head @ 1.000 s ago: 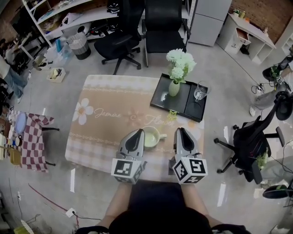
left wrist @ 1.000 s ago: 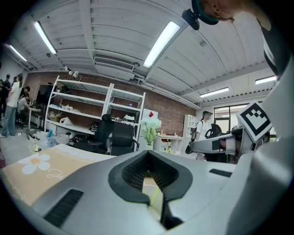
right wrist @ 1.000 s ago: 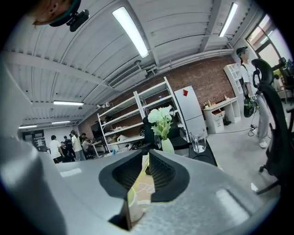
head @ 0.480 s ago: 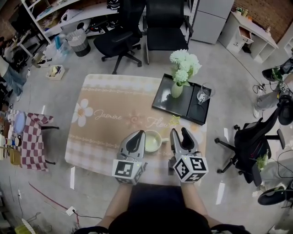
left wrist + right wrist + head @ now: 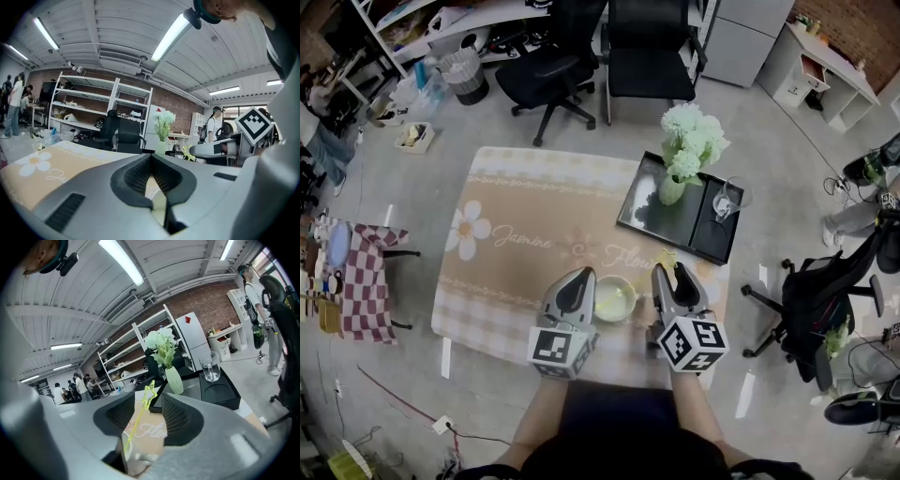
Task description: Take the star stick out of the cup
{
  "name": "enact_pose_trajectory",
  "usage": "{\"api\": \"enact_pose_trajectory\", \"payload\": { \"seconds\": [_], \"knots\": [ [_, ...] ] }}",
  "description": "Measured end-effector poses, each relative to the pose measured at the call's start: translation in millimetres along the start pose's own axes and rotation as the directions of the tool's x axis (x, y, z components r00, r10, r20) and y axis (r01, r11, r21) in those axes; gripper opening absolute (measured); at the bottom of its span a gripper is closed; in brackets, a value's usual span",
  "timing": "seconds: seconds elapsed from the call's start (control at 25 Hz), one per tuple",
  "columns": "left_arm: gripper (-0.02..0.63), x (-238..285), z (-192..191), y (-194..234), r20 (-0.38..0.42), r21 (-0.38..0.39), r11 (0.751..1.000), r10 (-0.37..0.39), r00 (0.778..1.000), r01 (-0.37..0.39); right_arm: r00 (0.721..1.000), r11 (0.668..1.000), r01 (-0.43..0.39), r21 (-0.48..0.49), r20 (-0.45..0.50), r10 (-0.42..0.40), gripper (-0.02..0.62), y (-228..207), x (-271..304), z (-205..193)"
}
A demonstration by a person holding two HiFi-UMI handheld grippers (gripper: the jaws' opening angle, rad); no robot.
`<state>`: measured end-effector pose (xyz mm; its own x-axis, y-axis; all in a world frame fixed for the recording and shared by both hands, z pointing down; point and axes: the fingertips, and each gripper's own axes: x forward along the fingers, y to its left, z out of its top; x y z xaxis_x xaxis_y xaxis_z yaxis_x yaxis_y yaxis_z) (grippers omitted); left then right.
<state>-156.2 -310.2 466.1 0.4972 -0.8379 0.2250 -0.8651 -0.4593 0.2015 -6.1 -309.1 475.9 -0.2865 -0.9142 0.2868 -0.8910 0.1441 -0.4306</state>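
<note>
A pale cup (image 5: 615,302) stands on the flower-print tablecloth (image 5: 516,244), near the table's front edge between my two grippers. The thin yellow star stick (image 5: 665,258) leans out of it toward the right. In the right gripper view the star stick (image 5: 149,393) rises from the cup (image 5: 140,460) through the gap of my right gripper (image 5: 149,404). That right gripper (image 5: 671,272) is open wide, and its pads do not press on the stick. My left gripper (image 5: 583,275) sits shut just left of the cup. Its jaws (image 5: 151,155) meet at the tips with nothing in them.
A black tray (image 5: 652,220) at the table's back right holds a green vase of white flowers (image 5: 673,187) and a glass (image 5: 727,199). Office chairs (image 5: 548,75) stand behind the table and another chair (image 5: 816,291) to its right. A checked-cloth stand (image 5: 366,281) is at the left.
My right gripper was shut and now stands open, with the star stick between its jaws. The left gripper has stayed put beside the cup.
</note>
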Motion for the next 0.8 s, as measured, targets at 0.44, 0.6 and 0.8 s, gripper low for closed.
{"api": "enact_pose_trajectory", "payload": {
  "seconds": [0.44, 0.6, 0.8],
  "knots": [
    [0.009, 8, -8, 12, -0.024, -0.012, 1.000, 0.014, 1.000, -0.014, 0.999, 1.000, -0.024, 0.000, -0.029, 0.024, 0.175, 2, 22, -3],
    [0.009, 8, -12, 15, -0.033, -0.012, 1.000, 0.017, 0.999, -0.018, 0.999, 1.000, -0.017, -0.011, -0.031, 0.016, 0.124, 1, 25, -1],
    [0.009, 7, -10, 14, -0.031, -0.014, 1.000, 0.016, 0.999, -0.016, 1.000, 1.000, 0.001, -0.016, -0.004, -0.001, 0.067, -1, 23, 5]
  ]
}}
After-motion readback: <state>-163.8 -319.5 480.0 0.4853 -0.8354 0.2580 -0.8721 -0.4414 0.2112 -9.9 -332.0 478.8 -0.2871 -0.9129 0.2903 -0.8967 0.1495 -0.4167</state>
